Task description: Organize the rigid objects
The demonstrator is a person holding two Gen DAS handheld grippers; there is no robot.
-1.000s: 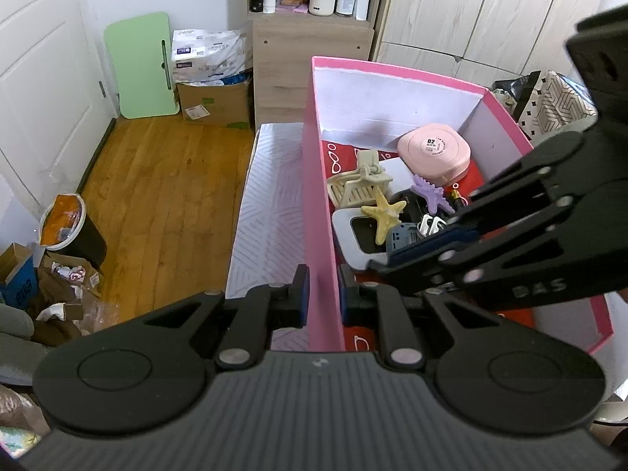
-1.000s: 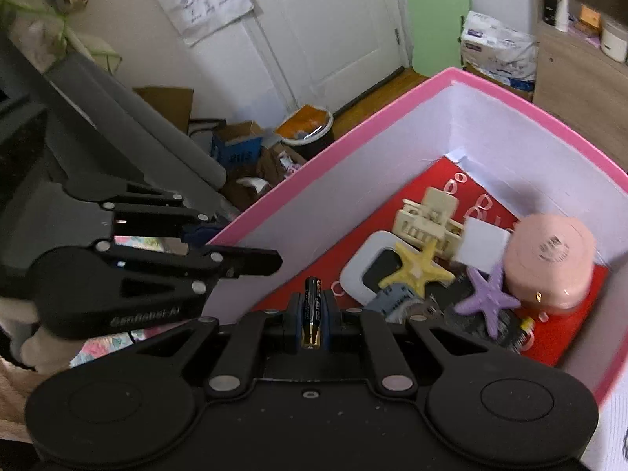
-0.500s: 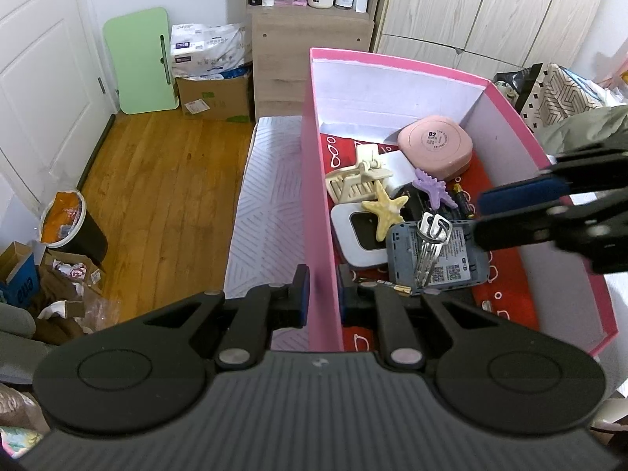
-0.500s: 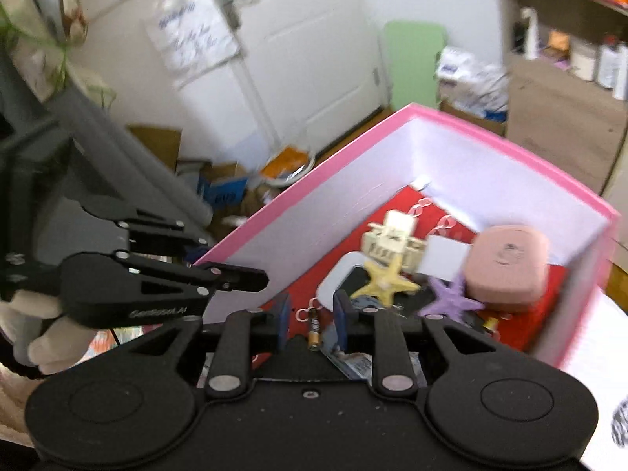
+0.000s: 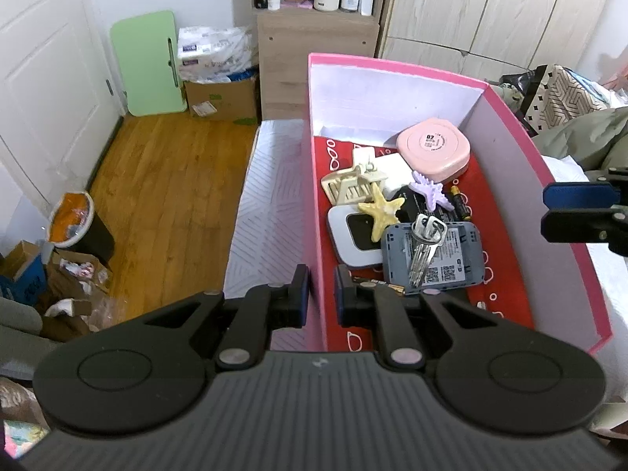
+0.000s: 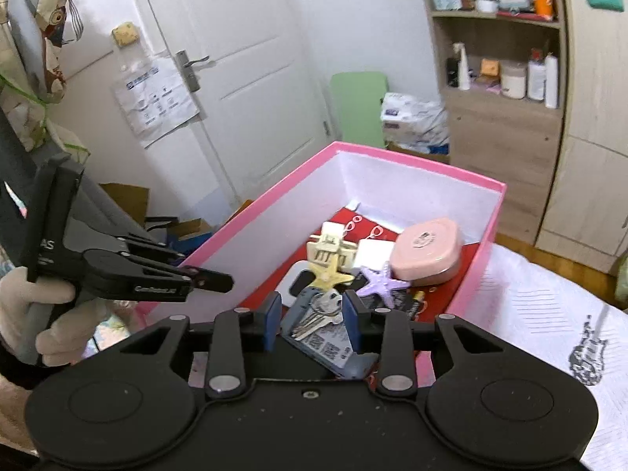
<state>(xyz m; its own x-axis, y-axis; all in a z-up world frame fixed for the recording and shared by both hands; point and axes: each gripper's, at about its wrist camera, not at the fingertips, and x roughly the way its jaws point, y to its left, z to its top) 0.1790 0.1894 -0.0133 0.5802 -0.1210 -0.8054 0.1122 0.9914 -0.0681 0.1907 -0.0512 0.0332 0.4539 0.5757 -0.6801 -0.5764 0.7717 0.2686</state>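
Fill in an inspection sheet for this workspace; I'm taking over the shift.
Surface: white patterned bedcover under the pink box.
Job's things: in the box, keys on a grey device, yellow starfish, purple starfish, pink case, batteries.
Clutter: cardboard and a bin on the floor.
Grippers: left claw shut on the box wall; right claw has just been opening, nothing between the pads.
Cables: nothing seen.
Surroundings: door, shelf, wardrobe.
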